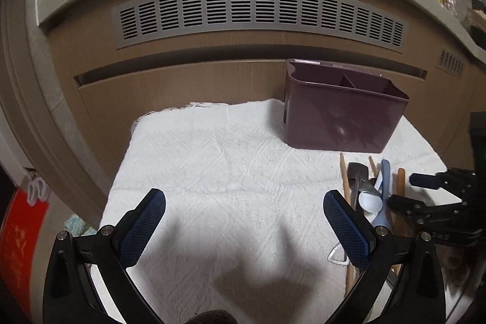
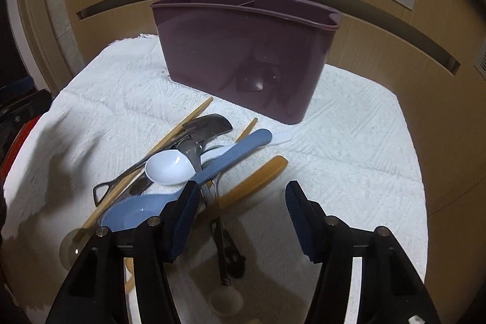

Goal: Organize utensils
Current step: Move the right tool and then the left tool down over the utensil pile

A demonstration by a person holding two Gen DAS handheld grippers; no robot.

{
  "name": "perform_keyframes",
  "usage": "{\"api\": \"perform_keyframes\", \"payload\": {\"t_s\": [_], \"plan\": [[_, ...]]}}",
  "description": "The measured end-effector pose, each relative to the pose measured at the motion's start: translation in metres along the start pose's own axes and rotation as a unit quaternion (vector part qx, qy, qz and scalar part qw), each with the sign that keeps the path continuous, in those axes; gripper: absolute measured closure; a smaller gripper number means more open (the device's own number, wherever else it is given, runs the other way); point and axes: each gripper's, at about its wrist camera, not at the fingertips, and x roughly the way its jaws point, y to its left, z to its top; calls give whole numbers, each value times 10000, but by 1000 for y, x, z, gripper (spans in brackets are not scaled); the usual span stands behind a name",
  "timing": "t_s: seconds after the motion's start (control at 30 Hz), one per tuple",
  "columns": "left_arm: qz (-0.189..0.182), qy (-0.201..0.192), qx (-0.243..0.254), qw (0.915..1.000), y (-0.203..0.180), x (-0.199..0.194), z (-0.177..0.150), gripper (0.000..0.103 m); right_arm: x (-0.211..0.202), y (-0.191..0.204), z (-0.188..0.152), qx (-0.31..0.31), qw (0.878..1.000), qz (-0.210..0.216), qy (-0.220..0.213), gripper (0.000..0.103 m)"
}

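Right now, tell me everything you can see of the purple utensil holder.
The purple utensil holder is a glossy, dark plum, plastic-looking bin with rounded corners, a thin rolled rim and a notch at one end. An inner divider splits it into compartments; no utensils show above the rim. It stands upright on the white textured cloth, at its far edge, close to the wooden cabinet front. Neither gripper touches it. The utensil pile lies on the cloth before it, apart from its base.

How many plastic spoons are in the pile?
2: a white spoon on top in the middle of the pile, and a blue spoon lying under it, nearer the camera. Others may hide underneath.
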Motion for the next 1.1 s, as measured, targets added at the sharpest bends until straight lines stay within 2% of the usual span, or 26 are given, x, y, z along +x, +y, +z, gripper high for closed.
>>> {"api": "perform_keyframes", "payload": {"t_s": [0.23,0.33,0.53,0.63,0.77,0.87,1.0,1.1], "plan": [[-287,85,-76,9995,3,-1,-6,0,7,10,6,98,9999,-38,107,46],[-332,39,-48,9994,1,-3,-6,0,7,5,1,305,9993,47,199,46],[-384,84,22,9992,-4,-2,-6,0,3,-4,-7,215,9996,-135,106,46],[-441,140,85,9989,-8,-1,-7,0,3,-11,-6,327,9993,-17,188,46],[-725,277,225,9967,-19,1,-9,0,-10,-18,-13,262,9995,-185,78,46],[-1216,439,482,9904,-41,5,-12,0,-25,-31,-23,246,9990,-367,-81,46],[-1900,777,785,9755,-78,13,-20,2,-41,-46,-34,308,9976,-533,-304,45],[-2236,947,1165,9631,-109,16,-28,13,-50,-58,-42,416,9964,-586,-447,41]]}}
